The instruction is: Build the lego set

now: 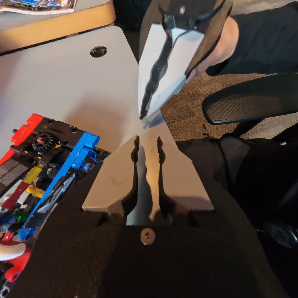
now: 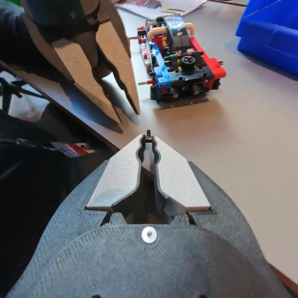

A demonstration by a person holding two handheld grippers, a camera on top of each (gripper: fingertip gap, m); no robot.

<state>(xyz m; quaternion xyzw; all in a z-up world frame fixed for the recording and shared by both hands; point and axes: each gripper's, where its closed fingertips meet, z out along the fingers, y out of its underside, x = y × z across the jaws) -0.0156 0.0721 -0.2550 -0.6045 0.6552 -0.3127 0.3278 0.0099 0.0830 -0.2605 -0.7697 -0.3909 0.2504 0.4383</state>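
A partly built lego car chassis point(image 2: 179, 64) in black, red and blue stands on the grey table point(image 2: 225, 145); it also shows at the left of the left wrist view point(image 1: 48, 161). My right gripper point(image 2: 148, 138) is shut on a small black lego pin point(image 2: 148, 137) at its tips, held just above the table's near edge. My left gripper point(image 1: 148, 138) is open and empty, near the table edge to the right of the chassis. In the right wrist view the left gripper point(image 2: 129, 116) hangs close ahead on the left. In the left wrist view the right gripper point(image 1: 143, 117) points down just ahead.
A blue plastic bin point(image 2: 270, 35) stands at the back right of the table. A printed booklet point(image 1: 37, 6) lies on a tan board point(image 1: 56, 27) at the back. A black chair armrest point(image 1: 250, 103) and carpet point(image 1: 185, 109) lie beyond the table edge.
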